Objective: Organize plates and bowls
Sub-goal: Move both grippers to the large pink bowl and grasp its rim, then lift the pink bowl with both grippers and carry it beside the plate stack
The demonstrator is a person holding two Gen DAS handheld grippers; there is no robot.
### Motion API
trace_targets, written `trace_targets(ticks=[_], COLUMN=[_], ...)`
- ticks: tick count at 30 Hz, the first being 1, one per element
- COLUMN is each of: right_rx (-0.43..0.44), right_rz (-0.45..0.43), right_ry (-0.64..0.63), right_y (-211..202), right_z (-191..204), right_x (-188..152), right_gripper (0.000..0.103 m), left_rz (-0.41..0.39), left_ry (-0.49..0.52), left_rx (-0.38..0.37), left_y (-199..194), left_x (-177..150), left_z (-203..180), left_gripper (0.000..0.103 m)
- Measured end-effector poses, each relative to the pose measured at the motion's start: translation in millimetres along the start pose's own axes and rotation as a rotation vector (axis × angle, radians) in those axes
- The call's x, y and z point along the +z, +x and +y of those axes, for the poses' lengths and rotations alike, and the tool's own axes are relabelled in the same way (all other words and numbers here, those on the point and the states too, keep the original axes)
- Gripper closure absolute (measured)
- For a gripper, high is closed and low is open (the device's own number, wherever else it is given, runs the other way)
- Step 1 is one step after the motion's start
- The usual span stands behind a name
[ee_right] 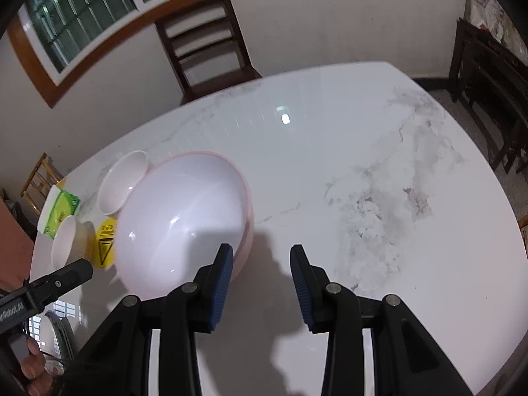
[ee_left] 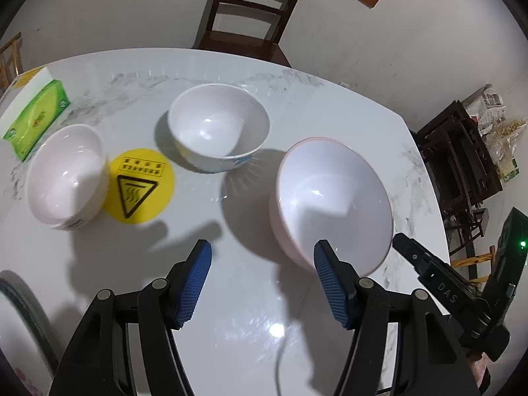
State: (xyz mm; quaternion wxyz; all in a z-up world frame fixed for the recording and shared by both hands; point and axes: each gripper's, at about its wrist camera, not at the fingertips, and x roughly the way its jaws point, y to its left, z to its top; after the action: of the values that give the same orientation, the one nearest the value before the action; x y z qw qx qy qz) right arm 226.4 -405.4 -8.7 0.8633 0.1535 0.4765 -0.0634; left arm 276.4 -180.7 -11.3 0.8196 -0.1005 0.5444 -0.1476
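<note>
Three bowls stand on the white marble table (ee_left: 297,105). A large pink-rimmed bowl (ee_left: 333,201) sits at the right, a white bowl with blue marks (ee_left: 219,132) in the middle, a smaller white bowl (ee_left: 67,176) at the left. My left gripper (ee_left: 262,260) is open and empty, its right fingertip at the pink bowl's near rim. In the right wrist view my right gripper (ee_right: 260,257) is open and empty, its left finger beside the pink bowl (ee_right: 181,217). The two other bowls (ee_right: 123,186) (ee_right: 66,241) lie beyond it.
A yellow round hot-warning sticker (ee_left: 140,184) lies between the small and middle bowls. A green tissue box (ee_left: 36,117) stands at the far left. A dark wooden chair (ee_left: 246,10) stands behind the table. A plate's edge (ee_left: 23,300) shows at the near left.
</note>
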Motion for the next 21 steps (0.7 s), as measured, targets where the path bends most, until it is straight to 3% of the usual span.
trace_targets(ticks=[11, 15, 21], right_rx=[0.005, 0.012, 0.003], right_rz=[0.085, 0.116, 0.070], right_ry=[0.014, 0.020, -0.010], right_y=[35.7, 45.5, 47.0], right_z=[4.6, 8.8, 13.7], right_x=[18.2, 15.5, 14.2], right_gripper=[0.065, 0.065, 0.065], left_rz=[0.068, 0.064, 0.079], left_ry=[-0.030, -0.021, -0.021], left_rx=[0.031, 0.028, 0.011], left_y=[46.0, 54.0, 64.0], left_x=[19.3, 20.6, 19.9], left_z=[-7.5, -9.1, -5.2], left_gripper=[0.046, 0.056, 0.074])
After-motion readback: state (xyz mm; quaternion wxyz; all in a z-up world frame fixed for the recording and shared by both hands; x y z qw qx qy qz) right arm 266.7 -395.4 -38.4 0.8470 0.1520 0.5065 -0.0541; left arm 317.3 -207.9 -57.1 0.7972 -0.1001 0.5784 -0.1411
